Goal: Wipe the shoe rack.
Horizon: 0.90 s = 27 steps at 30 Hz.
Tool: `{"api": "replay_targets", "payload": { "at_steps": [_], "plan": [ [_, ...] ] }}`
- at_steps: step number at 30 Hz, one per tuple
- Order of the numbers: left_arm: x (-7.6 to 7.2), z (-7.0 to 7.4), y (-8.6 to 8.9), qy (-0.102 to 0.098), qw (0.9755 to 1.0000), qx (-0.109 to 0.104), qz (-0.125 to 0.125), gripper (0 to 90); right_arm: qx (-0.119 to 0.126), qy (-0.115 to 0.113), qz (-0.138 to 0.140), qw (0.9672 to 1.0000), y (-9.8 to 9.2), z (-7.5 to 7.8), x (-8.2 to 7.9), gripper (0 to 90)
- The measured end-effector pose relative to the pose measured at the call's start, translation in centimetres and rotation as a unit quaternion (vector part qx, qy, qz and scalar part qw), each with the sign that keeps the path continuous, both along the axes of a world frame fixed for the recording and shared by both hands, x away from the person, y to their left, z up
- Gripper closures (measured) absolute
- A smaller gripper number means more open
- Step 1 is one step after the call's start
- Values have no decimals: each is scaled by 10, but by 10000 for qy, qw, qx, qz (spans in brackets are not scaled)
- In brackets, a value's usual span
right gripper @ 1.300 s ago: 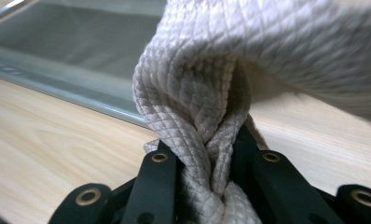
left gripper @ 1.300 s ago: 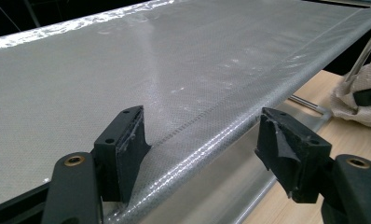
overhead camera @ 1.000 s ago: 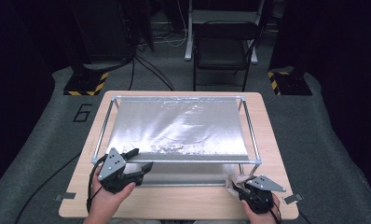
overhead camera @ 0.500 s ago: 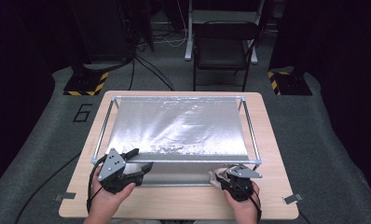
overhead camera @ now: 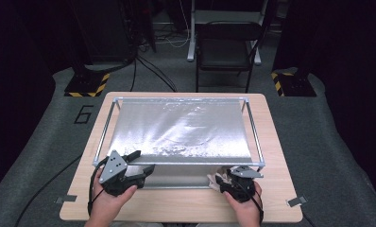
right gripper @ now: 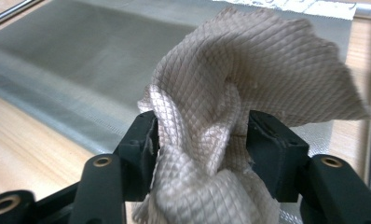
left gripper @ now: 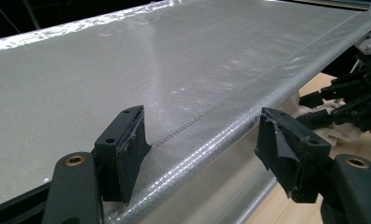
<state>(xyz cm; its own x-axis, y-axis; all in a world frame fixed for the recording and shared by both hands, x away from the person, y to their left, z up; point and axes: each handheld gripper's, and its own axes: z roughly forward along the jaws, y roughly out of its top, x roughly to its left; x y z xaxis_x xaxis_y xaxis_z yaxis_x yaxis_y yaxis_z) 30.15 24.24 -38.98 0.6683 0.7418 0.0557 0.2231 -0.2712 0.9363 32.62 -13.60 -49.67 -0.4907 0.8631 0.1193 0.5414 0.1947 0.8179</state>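
A silvery mesh sheet (overhead camera: pixel 181 127) (left gripper: pixel 174 60) (right gripper: pixel 81 46) is stretched over a metal frame (overhead camera: pixel 256 137) on the wooden table (overhead camera: pixel 176 203). My left gripper (overhead camera: pixel 144 161) (left gripper: pixel 202 140) is open at the sheet's front left edge; one pad lies against the sheet and the other stands clear in front of the edge. My right gripper (overhead camera: pixel 224 182) (right gripper: pixel 200 140) is at the frame's front right corner. Its jaws have just been opening, and a bunched beige waffle cloth (right gripper: pixel 249 60) (overhead camera: pixel 216 181) (left gripper: pixel 335 135) sits loosely between them.
A folding chair (overhead camera: pixel 224 47) stands beyond the table's far side. Black stands with yellow-striped bases (overhead camera: pixel 87 85) (overhead camera: pixel 290 82) flank it on the grey floor. Tape pieces (overhead camera: pixel 294 201) lie at the table's front corners. Cables trail from both grippers.
My right gripper moved left from the table's front right corner to the frame's front rail, then stayed. Its jaws spread wider around the cloth. The left gripper kept still.
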Motion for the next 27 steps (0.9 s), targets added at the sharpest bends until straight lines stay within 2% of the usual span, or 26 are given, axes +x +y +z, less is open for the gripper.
{"api": "replay_targets", "payload": {
  "at_steps": [1,2,3,4,5,7,8,9,11,12,13,16,17,18,21,22,23,27],
  "plan": [
    [0,0,0,-1,10000,-1,1,326,-75,-108,25,9999,-2,1,-1,436],
    [0,0,0,0,10000,-3,3,326,-131,-81,28,9999,-3,3,-4,440],
    [0,0,0,1,10000,0,4,326,-65,-122,13,9999,-3,4,-6,455],
    [0,0,0,2,10000,-2,9,326,-134,-96,-52,9999,-4,6,-10,496],
    [0,0,-1,-13,10000,-12,25,326,-179,-166,-13,9997,-4,6,-10,538],
    [0,0,-1,-11,10000,13,24,326,-205,-72,65,9997,-3,5,-12,603],
    [0,0,-1,-8,10000,13,26,327,-293,-49,91,9995,-3,2,-10,640],
    [0,0,-1,-10,10000,18,26,327,-211,7,61,9998,-2,0,-10,668],
    [0,0,0,-2,10000,23,14,326,-255,37,108,9996,-1,-5,-7,727],
    [0,0,-1,-6,10000,7,27,326,-377,60,126,9992,-2,-7,-5,740],
    [0,0,-1,-3,10000,7,24,327,-339,81,66,9994,-1,-9,-3,756],
    [0,0,0,3,10000,4,-2,327,-513,13,12,9987,-1,-13,1,781],
    [0,0,0,11,10000,10,-9,327,-547,55,-6,9985,-1,-15,3,789],
    [0,0,0,5,10000,4,-5,329,-466,57,-34,9989,-1,-17,3,795],
    [0,0,0,-4,10000,1,6,330,-499,59,-86,9987,-3,-19,4,800],
    [0,0,0,-18,10000,2,15,330,-713,6,-133,9974,-4,-19,5,801],
    [0,0,0,-10,10000,14,22,330,-736,-46,-202,9971,-4,-20,6,802],
    [0,0,0,4,10000,13,-1,334,-758,41,-341,9965,-4,-20,8,801]
  ]
}}
